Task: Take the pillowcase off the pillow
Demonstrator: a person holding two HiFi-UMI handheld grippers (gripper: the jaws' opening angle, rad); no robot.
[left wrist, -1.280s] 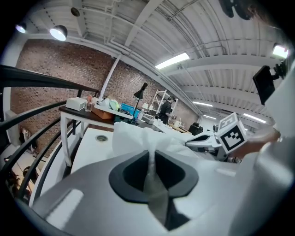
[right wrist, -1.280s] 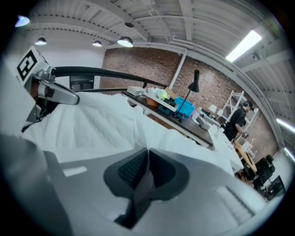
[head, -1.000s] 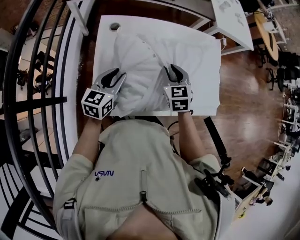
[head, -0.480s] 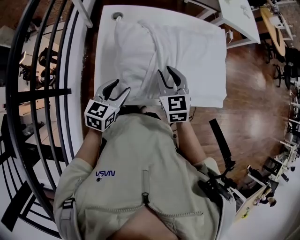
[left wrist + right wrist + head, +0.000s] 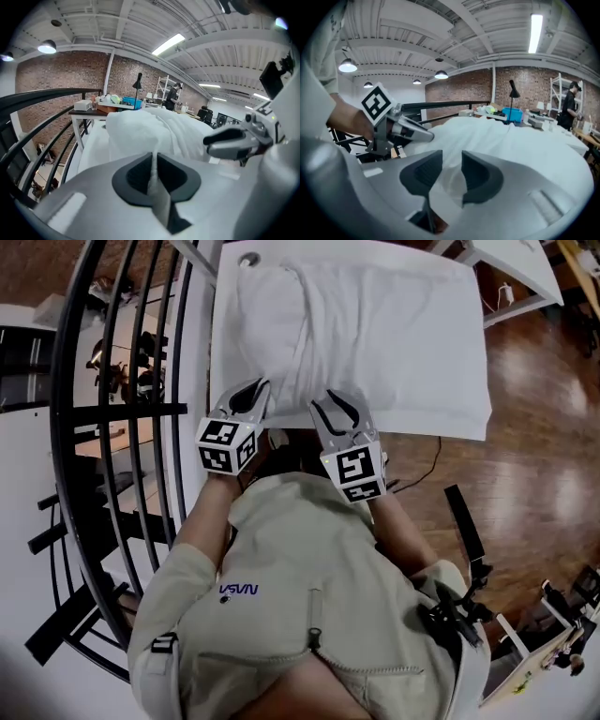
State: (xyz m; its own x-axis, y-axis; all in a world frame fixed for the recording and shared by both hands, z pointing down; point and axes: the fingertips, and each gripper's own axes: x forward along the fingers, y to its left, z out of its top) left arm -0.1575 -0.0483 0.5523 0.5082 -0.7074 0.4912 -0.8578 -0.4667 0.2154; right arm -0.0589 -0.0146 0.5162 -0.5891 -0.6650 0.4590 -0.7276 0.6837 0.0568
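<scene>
Two grips at pillow [image 5: 267, 324] 6 o'clock edge. Left gripper [image 5: 251, 390]: jaws just closed, clamping thin pillowcase [image 5: 394, 343] fold. Right gripper [image 5: 335, 409]: jaws just widened, apart, cloth loose between. Pillow on white table [image 5: 225, 371].

The left tool [image 5: 249, 390] is grey with black pads. It points forward and a little down. Its jaws have just been closing, and now they pinch a thin fold of the white cloth pillowcase [image 5: 151, 174]. The right tool [image 5: 336, 407] is just beside it and points the same way. Its jaws have just been opening and stand apart, with white cloth between them. The left arm [image 5: 202, 535] and right arm [image 5: 401, 535] reach forward.
</scene>
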